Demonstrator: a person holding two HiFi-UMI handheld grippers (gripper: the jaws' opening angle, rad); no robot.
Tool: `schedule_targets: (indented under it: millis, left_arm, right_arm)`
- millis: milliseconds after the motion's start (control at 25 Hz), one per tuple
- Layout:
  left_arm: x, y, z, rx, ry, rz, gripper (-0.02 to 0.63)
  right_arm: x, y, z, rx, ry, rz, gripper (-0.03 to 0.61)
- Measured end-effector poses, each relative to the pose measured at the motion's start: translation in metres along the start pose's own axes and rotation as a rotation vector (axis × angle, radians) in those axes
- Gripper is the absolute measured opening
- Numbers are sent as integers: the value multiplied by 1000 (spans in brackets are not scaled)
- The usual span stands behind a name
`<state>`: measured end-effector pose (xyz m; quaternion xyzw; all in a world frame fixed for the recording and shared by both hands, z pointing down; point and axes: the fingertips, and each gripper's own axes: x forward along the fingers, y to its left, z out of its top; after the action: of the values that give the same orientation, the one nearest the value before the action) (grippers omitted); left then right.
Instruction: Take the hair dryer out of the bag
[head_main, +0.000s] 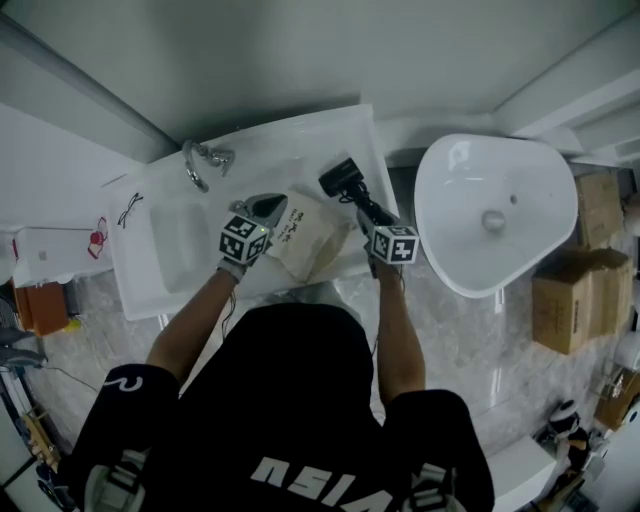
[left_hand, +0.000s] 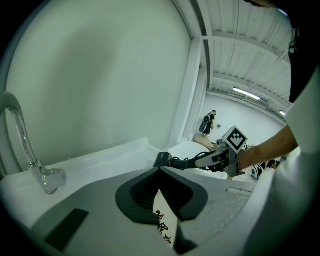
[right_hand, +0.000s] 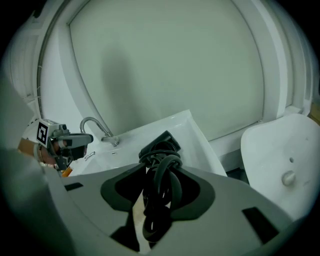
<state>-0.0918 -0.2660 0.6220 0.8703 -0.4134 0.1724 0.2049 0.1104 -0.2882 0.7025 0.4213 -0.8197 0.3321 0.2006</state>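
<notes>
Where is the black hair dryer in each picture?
Head view: the hair dryer is in the middle, just above the tan bag.
Left gripper view: small, at the centre.
Right gripper view: at the centre, clamped between the fingers.
Shared landmark: the curved faucet, left of the dryer in all three.

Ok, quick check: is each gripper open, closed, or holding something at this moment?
Left gripper: closed, pinching the edge of the bag.
Right gripper: closed on the hair dryer, gripping it at the cord-wrapped handle.
</notes>
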Motion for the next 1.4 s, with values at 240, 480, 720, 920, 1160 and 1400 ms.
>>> schedule_targets:
  millis: [240, 480, 720, 920, 1160, 1400]
  left_arm:
    - [20, -11, 5, 1, 10, -3, -2]
    - [29, -23, 1, -4, 27, 1, -2]
    - [32, -22, -2, -35, 24, 37, -2]
    - [30, -20, -4, -73, -6, 83, -2]
    - [12, -22, -5, -104, -58, 138, -2]
    - [-9, -23, -7, -115, -99, 170, -2]
  right_arm:
    - [6, -27, -35, -56, 101, -19, 158]
    - [16, -40, -75, -184, 271, -74, 170]
    - [23, -42, -90, -183, 338, -68, 225]
    - [13, -46, -75, -140, 293, -53, 310]
    - [-10, -53, -27, -167, 188, -55, 310]
    - [-18, -28, 36, -256, 66, -12, 260]
